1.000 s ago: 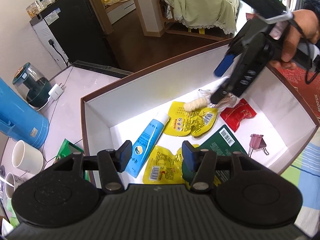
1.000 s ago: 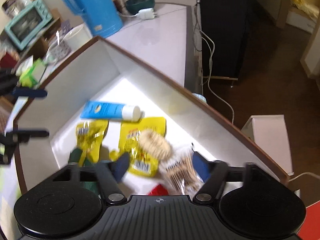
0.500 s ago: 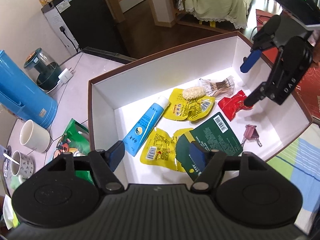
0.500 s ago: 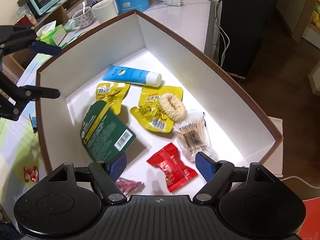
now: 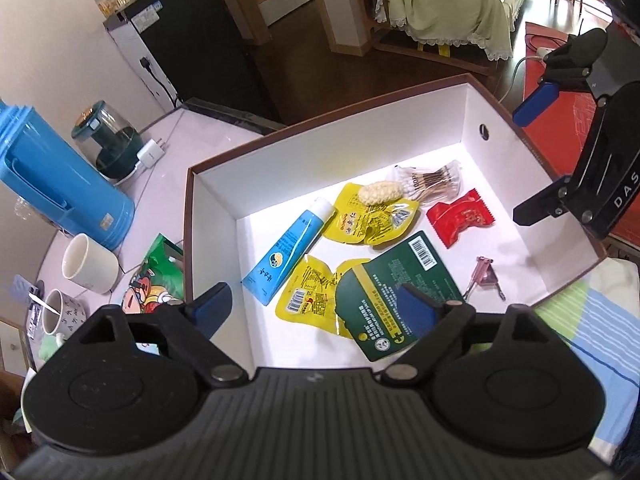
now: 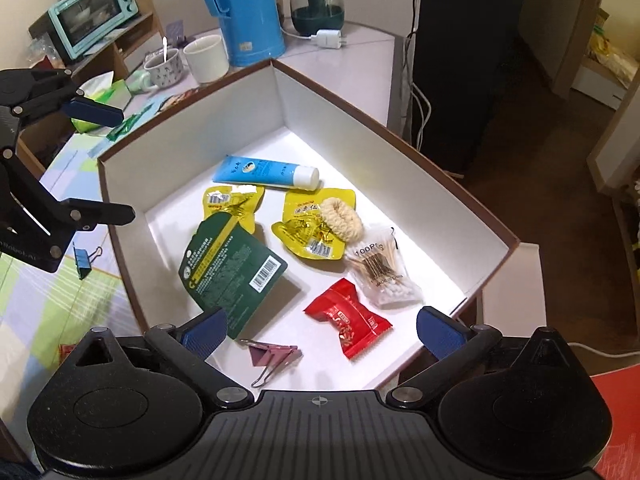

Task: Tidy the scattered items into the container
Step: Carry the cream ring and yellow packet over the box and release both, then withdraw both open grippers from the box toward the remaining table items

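Observation:
A white box with a brown rim (image 5: 320, 152) (image 6: 340, 120) holds a blue tube (image 5: 292, 248) (image 6: 264, 170), two yellow packets (image 5: 360, 220) (image 5: 312, 300), a green packet (image 5: 400, 292) (image 6: 228, 264), a cream scrunchie (image 6: 342, 218), a bag of cotton swabs (image 6: 380, 270), a red candy pack (image 5: 460, 218) (image 6: 348, 318) and a pink binder clip (image 5: 484, 276) (image 6: 268, 356). My left gripper (image 5: 314, 308) (image 6: 108, 164) hangs open and empty over the box's near edge. Above the opposite side, my right gripper (image 6: 322, 332) (image 5: 534, 158) is open with nothing in it.
On the striped cloth outside the box lie a blue-green binder clip (image 6: 86, 258) and a small red packet (image 6: 66, 350). A green snack bag (image 5: 156, 276), two cups (image 5: 90, 264), a blue kettle (image 5: 56, 192) and a small appliance (image 5: 108, 144) stand on the counter beside it.
My right gripper has risen from the scrunchie and swab bag and pulled back over the box's rim. The left gripper lifted away and its fingers spread wider.

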`<state>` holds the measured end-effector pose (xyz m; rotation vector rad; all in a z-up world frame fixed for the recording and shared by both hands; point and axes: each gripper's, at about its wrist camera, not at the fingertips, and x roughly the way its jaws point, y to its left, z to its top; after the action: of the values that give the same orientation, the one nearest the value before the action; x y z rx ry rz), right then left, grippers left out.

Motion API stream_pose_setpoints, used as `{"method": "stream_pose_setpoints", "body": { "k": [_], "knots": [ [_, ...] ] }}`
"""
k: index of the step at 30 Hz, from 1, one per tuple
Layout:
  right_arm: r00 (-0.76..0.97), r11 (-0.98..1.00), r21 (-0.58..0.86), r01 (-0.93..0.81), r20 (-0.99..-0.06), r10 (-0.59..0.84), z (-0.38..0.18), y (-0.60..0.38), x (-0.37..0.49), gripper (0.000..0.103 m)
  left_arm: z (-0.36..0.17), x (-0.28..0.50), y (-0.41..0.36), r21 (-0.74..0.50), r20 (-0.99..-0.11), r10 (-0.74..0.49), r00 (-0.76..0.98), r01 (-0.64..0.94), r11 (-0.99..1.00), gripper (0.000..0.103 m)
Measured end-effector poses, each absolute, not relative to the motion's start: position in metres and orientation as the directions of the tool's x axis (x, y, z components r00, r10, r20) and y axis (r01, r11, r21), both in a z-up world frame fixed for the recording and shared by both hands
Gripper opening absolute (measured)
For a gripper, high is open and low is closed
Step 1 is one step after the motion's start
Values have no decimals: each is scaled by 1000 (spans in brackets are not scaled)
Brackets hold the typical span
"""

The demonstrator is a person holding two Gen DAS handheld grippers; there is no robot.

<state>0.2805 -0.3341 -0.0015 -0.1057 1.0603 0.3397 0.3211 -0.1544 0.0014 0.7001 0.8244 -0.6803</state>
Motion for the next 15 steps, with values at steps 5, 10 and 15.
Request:
{"method": "stream_pose_setpoints", "body": {
  "k": [5, 10, 15],
  "knots": [
    [467, 949, 69, -306, -858, 213, 9, -331, 264, 103, 10, 307, -154, 294, -810, -270, 521, 759, 581, 89],
    [500, 957, 58, -283, -843, 199, 17, -327, 246, 103, 14, 292, -150, 304, -800, -276, 533, 756, 580, 90],
    [539, 969, 48, -244, -823, 177, 24, -323, 230, 103, 18, 276, -140, 296, -793, -295, 534, 759, 580, 91]
  ]
}}
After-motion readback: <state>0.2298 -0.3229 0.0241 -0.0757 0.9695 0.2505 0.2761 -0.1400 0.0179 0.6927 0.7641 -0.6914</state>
